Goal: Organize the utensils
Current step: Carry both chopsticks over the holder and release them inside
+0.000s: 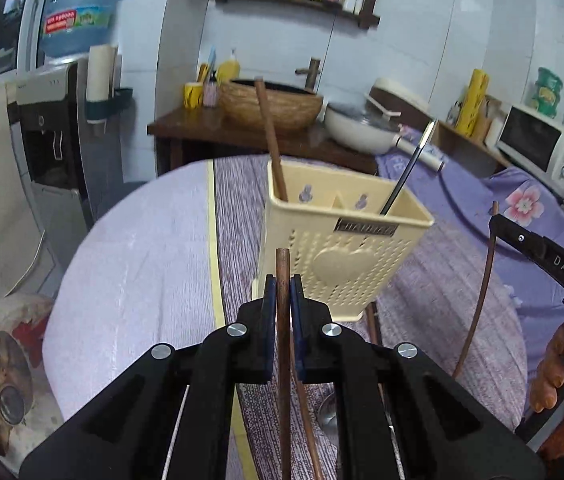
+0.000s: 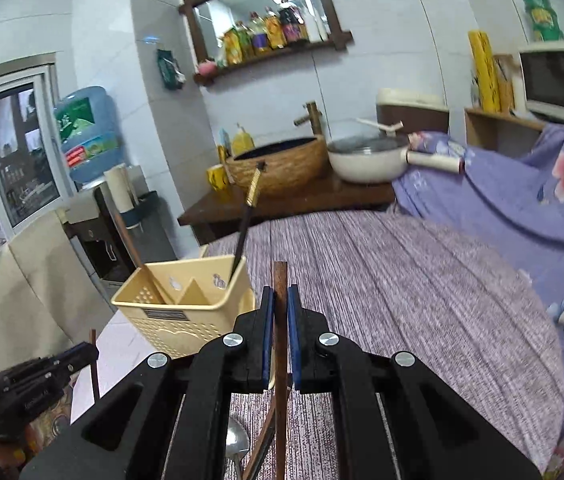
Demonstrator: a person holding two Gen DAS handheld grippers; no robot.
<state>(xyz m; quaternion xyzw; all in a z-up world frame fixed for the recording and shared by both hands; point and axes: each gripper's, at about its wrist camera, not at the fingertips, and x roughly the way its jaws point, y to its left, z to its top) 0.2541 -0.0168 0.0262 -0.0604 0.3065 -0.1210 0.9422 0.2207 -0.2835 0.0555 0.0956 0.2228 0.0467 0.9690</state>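
A table (image 1: 129, 264) draped in mauve striped cloth fills the middle of the room; on it, at about twelve o'clock from the left gripper's camera, stands a cream perforated utensil holder (image 1: 342, 236) with a raised heart on its front and a divider splitting it into two compartments; seen from the right gripper's camera the same holder (image 2: 183, 308) sits at ten o'clock; a brown wooden chopstick (image 1: 269, 136) leans out of its left compartment, and a thin dark chopstick (image 1: 410, 168) with a pale tip leans out of the right one; the left gripper (image 1: 283, 286) has its blue pads pinched narrow onto a brown chopstick (image 1: 283, 320) that stands nearly upright between them, its end poking above the fingertips; the right gripper (image 2: 280, 300) is clamped the same way on another brown chopstick (image 2: 280, 344); from the left camera that right gripper (image 1: 500, 226) appears at three o'clock, its stick hanging down towards the cloth; a metal spoon (image 2: 237, 446) lies on the cloth at six o'clock below the right gripper, with further brown sticks beside it.
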